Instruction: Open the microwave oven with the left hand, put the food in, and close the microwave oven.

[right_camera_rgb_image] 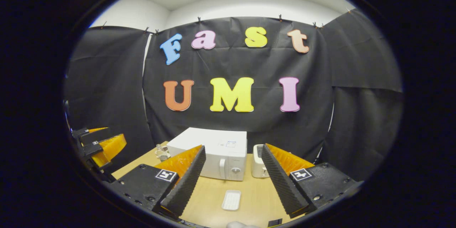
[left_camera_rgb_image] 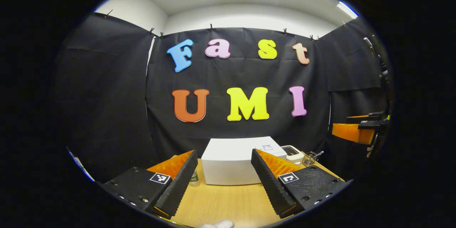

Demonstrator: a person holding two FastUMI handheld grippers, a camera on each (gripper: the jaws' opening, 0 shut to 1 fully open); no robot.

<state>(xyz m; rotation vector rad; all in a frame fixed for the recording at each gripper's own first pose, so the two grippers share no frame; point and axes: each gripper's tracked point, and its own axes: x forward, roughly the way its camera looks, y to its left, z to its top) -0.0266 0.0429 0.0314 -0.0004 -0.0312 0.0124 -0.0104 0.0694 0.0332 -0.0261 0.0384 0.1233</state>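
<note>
Starting at frame left in right gripper view: left gripper [right_camera_rgb_image: 101, 146], then microwave [right_camera_rgb_image: 213, 151] mid-frame, door shut, vertical handle [right_camera_rgb_image: 222, 168] the grab point (rigid, probably stiff latch). Tray [right_camera_rgb_image: 231, 199] below: light, slippery, take the rim. Left gripper view hides handle and tray. Both grippers' fingers apart, empty; right gripper [right_camera_rgb_image: 231, 180].

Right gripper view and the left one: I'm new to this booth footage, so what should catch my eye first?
The white microwave stands shut at the back of the wooden table, a white toaster beside it. In front lies a small white tray on the tabletop. Both claws, left claw and right claw, hover open above the table, holding nothing.
</note>
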